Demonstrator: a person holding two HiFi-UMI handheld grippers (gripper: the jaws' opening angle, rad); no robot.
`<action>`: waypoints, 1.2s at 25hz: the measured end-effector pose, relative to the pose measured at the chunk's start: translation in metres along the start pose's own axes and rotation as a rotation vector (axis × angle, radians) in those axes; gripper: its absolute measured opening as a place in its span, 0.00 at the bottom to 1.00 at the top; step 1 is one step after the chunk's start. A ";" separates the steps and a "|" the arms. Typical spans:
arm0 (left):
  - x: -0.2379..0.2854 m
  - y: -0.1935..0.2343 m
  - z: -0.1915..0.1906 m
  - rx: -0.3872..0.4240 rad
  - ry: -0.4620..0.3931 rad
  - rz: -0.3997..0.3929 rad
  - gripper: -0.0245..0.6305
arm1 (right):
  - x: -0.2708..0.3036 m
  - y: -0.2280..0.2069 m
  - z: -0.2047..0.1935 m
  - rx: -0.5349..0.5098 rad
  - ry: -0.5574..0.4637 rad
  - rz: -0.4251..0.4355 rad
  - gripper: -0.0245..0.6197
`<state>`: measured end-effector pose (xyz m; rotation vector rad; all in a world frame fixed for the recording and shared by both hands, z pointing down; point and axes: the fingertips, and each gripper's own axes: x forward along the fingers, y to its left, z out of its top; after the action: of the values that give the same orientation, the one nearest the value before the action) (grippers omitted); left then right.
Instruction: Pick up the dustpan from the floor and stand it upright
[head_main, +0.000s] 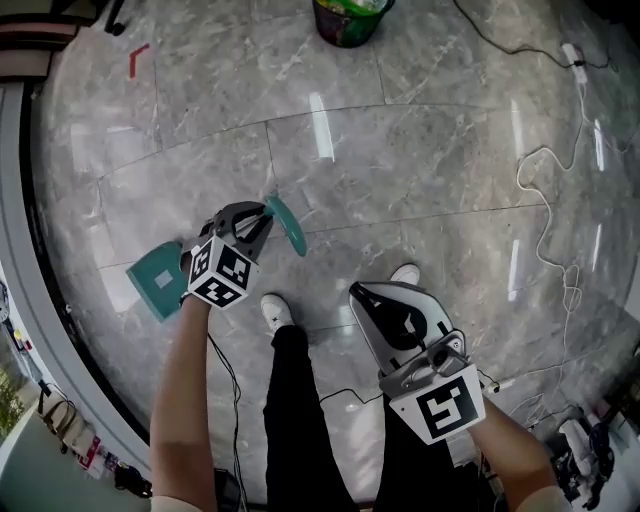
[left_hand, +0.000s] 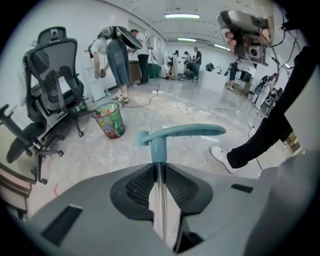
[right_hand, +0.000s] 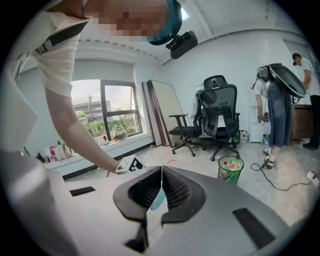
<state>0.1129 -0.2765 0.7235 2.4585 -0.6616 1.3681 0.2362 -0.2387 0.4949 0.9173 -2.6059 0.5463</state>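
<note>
The dustpan (head_main: 155, 281) is teal, with a thin silvery shaft (left_hand: 159, 200) and a curved teal handle (left_hand: 182, 134) at the shaft's end. In the head view we see it at the left, over the grey marble floor (head_main: 400, 160). Its pan sits low at the left, face towards us with a pale square label on it. The shaft slants up and to the right, so the dustpan leans rather than stands upright. We cannot tell whether the pan's edge touches the floor.

The left tongs (head_main: 262, 216) have hold of it. In the left gripper view we see the jaws closed tight on the shaft, which runs lengthwise between them, and the handle sticks out just beyond the tips. The right tongs (head_main: 358, 293) hang well apart from the dustpan, to the right of the person's legs. In the right gripper view their jaws meet at the tips and grip nothing; a bit of teal shows through the gap behind them.

Between the two tongs we see the person's black trousers and white shoes (head_main: 277, 312). Farther off, a mesh waste basket (head_main: 348, 20) with colourful rubbish stands at the top of the head view. A white cable (head_main: 545, 200) snakes over the floor at the right, and a red tape mark (head_main: 137, 58) sits at the upper left. Black office chairs (left_hand: 50, 75) stand by the wall near the basket, and several people (left_hand: 117, 55) stand beyond them.
</note>
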 end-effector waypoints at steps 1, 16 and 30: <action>-0.016 0.003 -0.001 -0.002 -0.041 0.001 0.16 | 0.006 0.010 0.007 -0.008 -0.005 -0.012 0.07; -0.243 0.012 -0.071 -0.075 -0.484 0.130 0.16 | 0.067 0.199 0.083 -0.026 -0.087 -0.094 0.07; -0.395 -0.040 -0.185 -0.074 -0.712 0.300 0.16 | 0.076 0.382 0.034 -0.047 -0.048 -0.085 0.07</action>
<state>-0.1829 -0.0581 0.4850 2.8492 -1.2397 0.4774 -0.0743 -0.0189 0.4031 1.0320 -2.5961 0.4442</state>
